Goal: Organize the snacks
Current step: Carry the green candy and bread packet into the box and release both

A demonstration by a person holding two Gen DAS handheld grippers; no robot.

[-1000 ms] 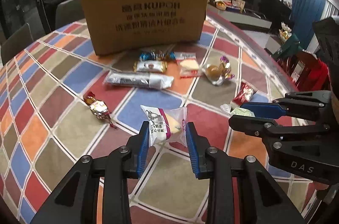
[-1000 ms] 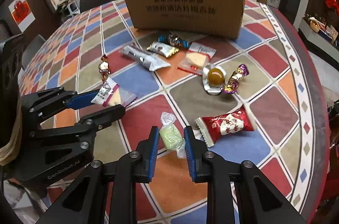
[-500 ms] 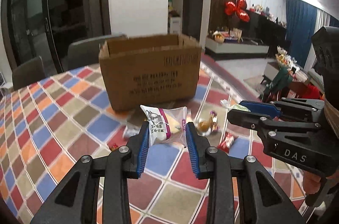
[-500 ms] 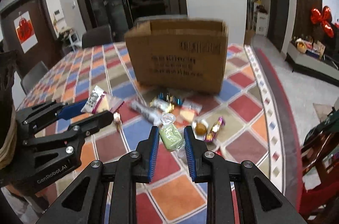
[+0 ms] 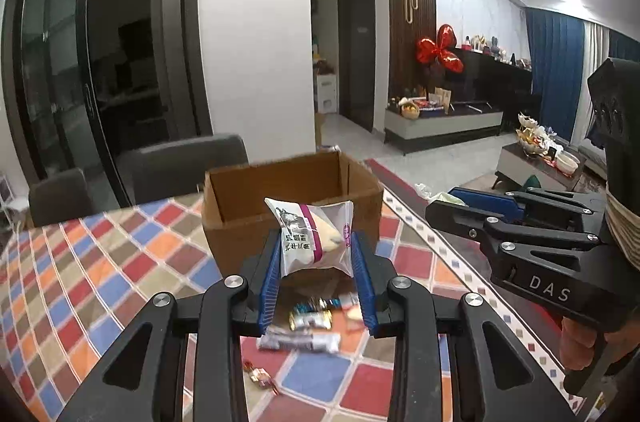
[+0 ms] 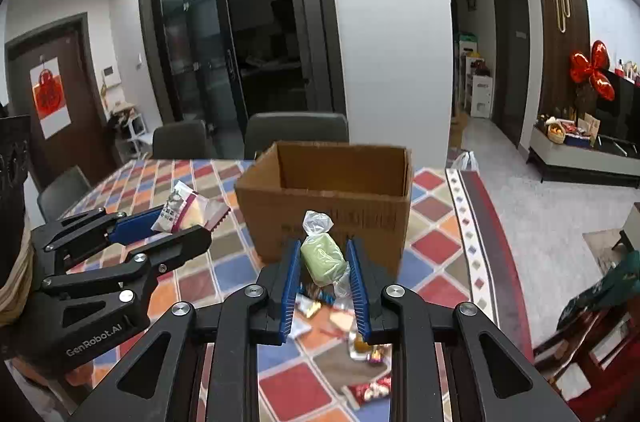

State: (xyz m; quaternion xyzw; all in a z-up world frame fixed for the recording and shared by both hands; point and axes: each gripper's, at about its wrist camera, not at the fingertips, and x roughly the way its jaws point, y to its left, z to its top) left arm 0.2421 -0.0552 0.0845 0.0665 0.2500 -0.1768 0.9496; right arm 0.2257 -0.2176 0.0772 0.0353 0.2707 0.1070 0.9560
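The left gripper (image 5: 316, 272) is clamping a clear-wrapped pastry packet with a purple stripe (image 5: 314, 236), holding it up in the air just short of the open brown cardboard box (image 5: 292, 218). Beside it, the right gripper (image 6: 323, 280) is pinching a pale green wrapped sweet (image 6: 322, 256). Loose wrapped snacks (image 5: 298, 336) are lying below both on the chequered tablecloth (image 5: 80, 270).

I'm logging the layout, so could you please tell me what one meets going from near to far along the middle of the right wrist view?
right gripper → green wrapped sweet held in it → cardboard box → grey chair → glass doors
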